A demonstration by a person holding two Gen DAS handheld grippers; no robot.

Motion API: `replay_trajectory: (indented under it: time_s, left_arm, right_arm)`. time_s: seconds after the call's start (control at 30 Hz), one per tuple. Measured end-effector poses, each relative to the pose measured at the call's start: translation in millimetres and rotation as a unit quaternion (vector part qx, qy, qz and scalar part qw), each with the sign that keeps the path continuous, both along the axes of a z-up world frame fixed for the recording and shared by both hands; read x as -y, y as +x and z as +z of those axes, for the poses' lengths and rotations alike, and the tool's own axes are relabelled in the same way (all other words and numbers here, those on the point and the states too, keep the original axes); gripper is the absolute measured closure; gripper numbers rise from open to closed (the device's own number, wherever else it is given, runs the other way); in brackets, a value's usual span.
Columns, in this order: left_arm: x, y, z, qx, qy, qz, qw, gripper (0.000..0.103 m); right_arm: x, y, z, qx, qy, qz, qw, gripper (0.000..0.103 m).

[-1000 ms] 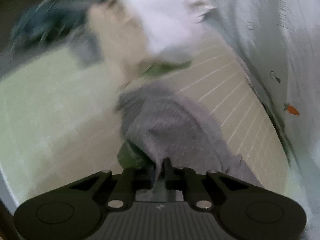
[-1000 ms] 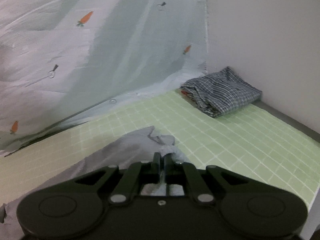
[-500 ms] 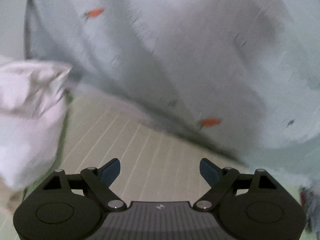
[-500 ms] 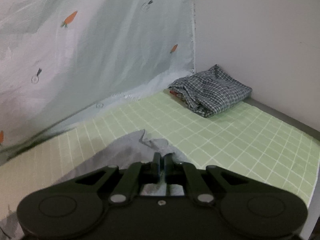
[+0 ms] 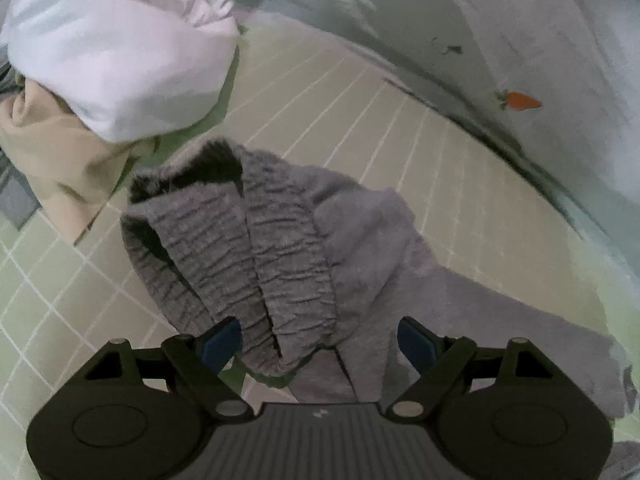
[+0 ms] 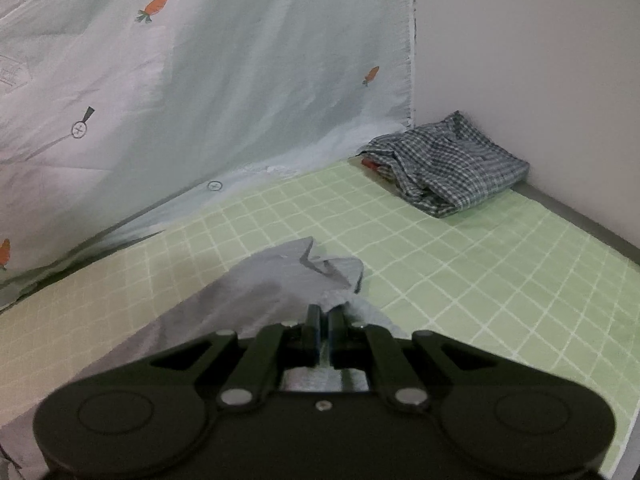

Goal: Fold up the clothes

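My right gripper [image 6: 323, 330] pinches one end of the gray pants [image 5: 320, 248] on the green bed [image 6: 460, 248]. My left gripper [image 5: 320, 344] is wide apart over the waistband. I should grab both layers evenly.

No readable text, labels, brands or numbers in either view. Only a small pale mark on the left gripper [image 5: 320, 346] body, lower centre, too small to read; carrot prints on hanging sheet [image 6: 200, 80], upper left.
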State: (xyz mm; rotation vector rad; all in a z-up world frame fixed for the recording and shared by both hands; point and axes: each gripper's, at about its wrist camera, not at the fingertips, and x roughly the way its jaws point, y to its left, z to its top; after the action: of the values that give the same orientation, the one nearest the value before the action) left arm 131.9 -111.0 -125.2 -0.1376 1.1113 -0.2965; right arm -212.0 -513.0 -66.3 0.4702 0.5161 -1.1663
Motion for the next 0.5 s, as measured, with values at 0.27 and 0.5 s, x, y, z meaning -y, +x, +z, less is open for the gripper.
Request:
replay_trajectory:
  time_s: [0.27,0.5]
  left_arm:
    - [-9.3,-5.9,10.0,0.016,-0.002,0.020,0.9997,0.099]
    - [-81.5,-30.2,84.5,0.107,0.003,0.094,0.9898,0.100]
  right_arm:
    - [-11.7,-19.6,6.6,0.007,-0.013,-0.013,1.000,0.099]
    - [-20.4,-43.5,10.2,0.032,-0.021,-0.027,0.999,0.099]
